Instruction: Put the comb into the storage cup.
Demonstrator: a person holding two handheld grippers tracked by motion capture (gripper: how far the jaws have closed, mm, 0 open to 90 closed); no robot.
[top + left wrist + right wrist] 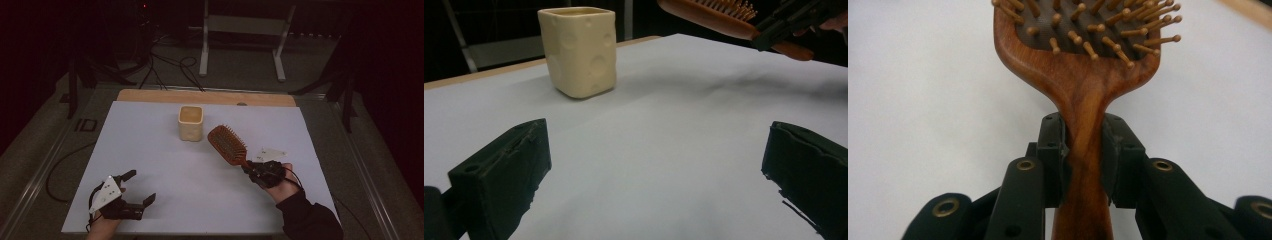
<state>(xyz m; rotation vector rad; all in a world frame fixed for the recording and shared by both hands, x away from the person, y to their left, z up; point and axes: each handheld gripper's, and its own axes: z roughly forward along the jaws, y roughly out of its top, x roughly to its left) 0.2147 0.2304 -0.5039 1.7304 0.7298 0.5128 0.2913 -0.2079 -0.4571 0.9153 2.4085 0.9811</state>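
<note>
Brush (228, 144): it hangs above the table's (160, 165) right half, bristles up, head aimed toward the cup (190, 123). Going left to right, the left gripper (134, 186) rests near the table's front left corner, jaws spread wide and empty, seemingly waiting. The cup stands upright near the far edge, mouth open. The right gripper (250, 169) is clenched on the brush's handle, likely to drop it into the cup.

Glossy grained wooden brush (1083, 95) with wooden pins; smooth, dimpled cream cup (579, 50); matt white sheet (200, 175) over a wooden worktop (150, 96); matt black jaws.
</note>
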